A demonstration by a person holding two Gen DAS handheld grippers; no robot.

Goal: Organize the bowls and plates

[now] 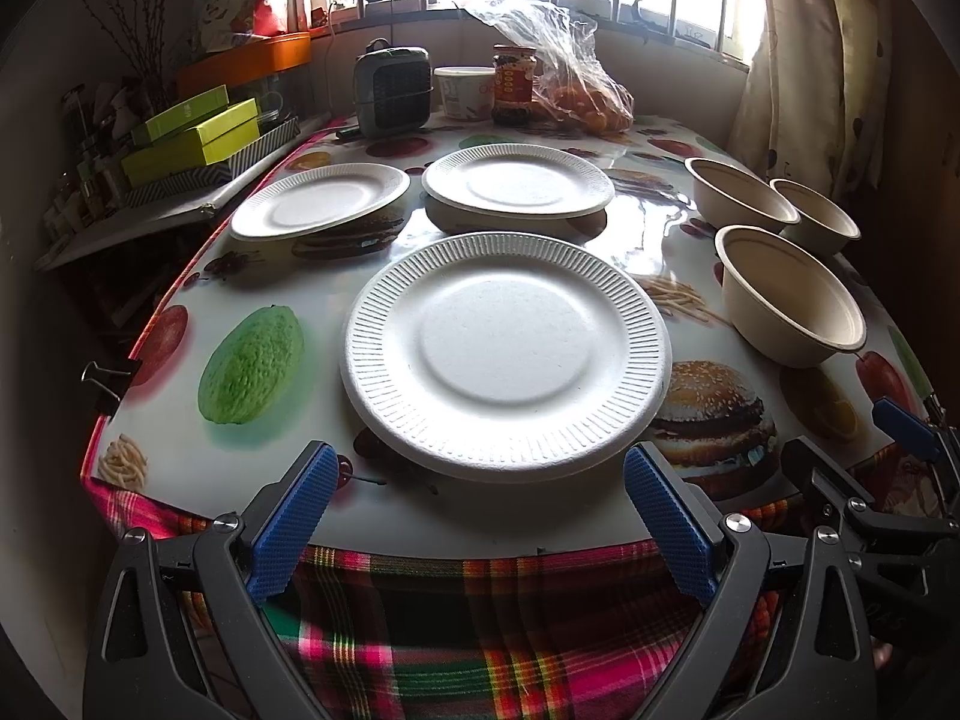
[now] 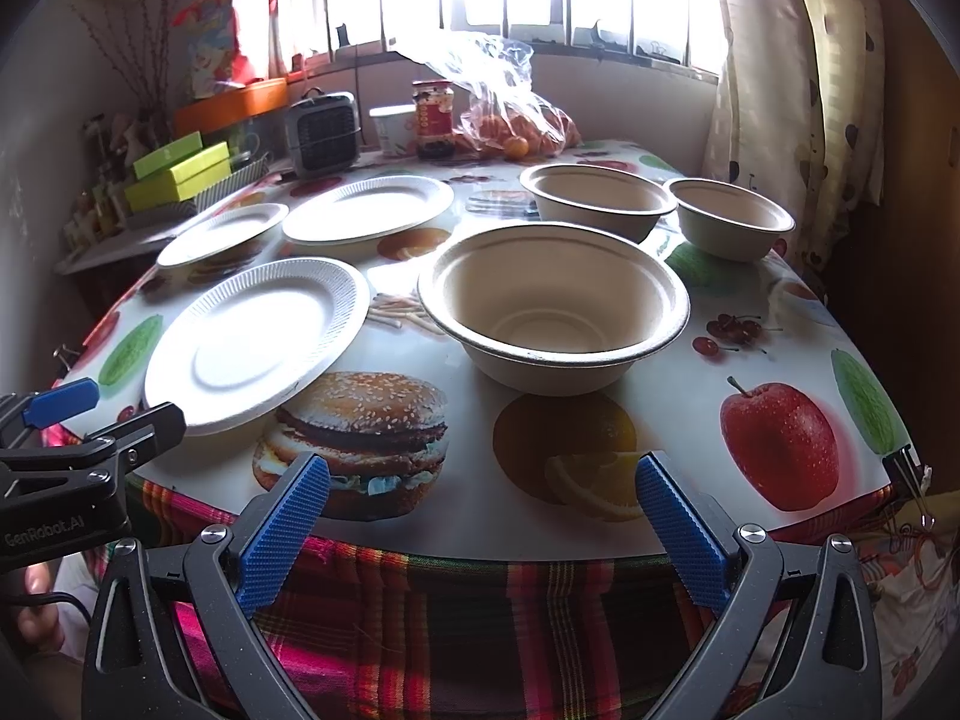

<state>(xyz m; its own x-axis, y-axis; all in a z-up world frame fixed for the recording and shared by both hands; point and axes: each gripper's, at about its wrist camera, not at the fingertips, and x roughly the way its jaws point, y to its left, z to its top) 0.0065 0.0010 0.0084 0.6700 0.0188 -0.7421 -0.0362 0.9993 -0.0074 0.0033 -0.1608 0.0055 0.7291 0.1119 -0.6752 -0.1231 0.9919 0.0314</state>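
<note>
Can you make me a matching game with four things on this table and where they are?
Things:
1. nearest plate
2. nearest bowl
3. glass jar
4. bag of oranges

Places:
A. beside the white tub
B. right ahead of the left tongs
C. far end, right of the jar
D. ahead of the right tongs

Pairs: 1-B, 2-D, 3-A, 4-C

Your left gripper and right gripper look alike: matte black angled frames with triangular cut-outs, silver screws at the joints, and blue ribbed pads. White "GenRobot.AI" lettering marks the left one's black body.
</note>
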